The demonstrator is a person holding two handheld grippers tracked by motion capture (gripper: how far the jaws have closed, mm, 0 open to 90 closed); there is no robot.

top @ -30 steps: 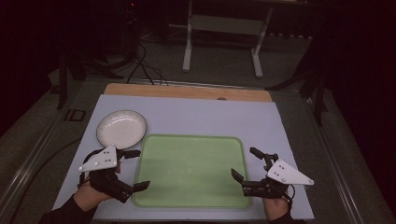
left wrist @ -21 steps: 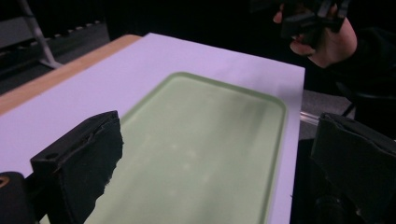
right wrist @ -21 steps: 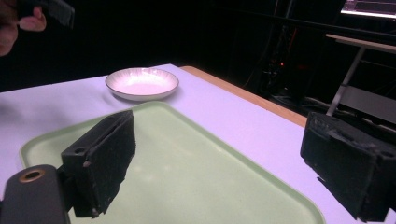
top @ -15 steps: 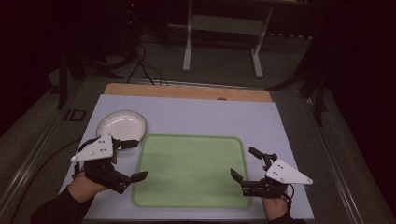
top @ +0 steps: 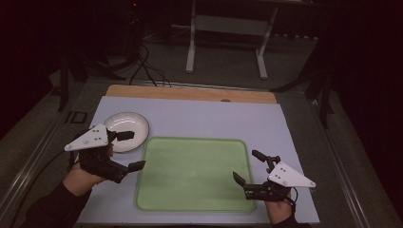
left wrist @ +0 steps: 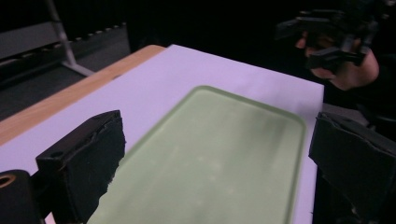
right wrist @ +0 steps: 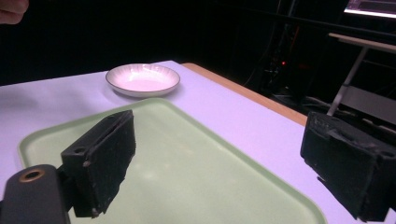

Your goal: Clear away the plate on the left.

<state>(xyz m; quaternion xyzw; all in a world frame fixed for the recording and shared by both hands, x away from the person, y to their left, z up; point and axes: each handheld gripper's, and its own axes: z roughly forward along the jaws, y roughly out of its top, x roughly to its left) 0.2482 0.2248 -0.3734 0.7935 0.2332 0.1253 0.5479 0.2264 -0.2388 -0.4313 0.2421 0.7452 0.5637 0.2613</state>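
The tray [top: 194, 174] is the landmark here: a pale green, flat, shallow tray with rounded corners, lying on the light mat [top: 199, 118] that covers the bench [top: 190, 92].

At the left of the tray is the left gripper [top: 134, 151]. Its fingers are spread wide and hold nothing. One finger hangs over the near edge of the bowl [top: 126, 131] and the other is just beside the left edge of the tray. In the left gripper view the fingers [left wrist: 86, 163] stand apart, with the tray [left wrist: 210, 158] between them and below.

The bowl is small, white and shallow. It stands just beyond the far left corner of the tray, close to it; I cannot tell if the two touch. In the right gripper view the bowl [right wrist: 142, 79] has a thin rim and seems empty.

I judge that the bowl is the thing in hand. It looks like glazed ceramic, so it is probably stiff, a little heavy for its size, smooth and slippery, and it can chip or break if it falls. The rim is the best place to hold: one finger inside, one outside, on the near side, with a firm and even pinch.

At the right of the tray, near its near right corner, is the right gripper [top: 256, 167]. Its fingers [right wrist: 105, 158] are also spread and empty, over the tray's right edge.
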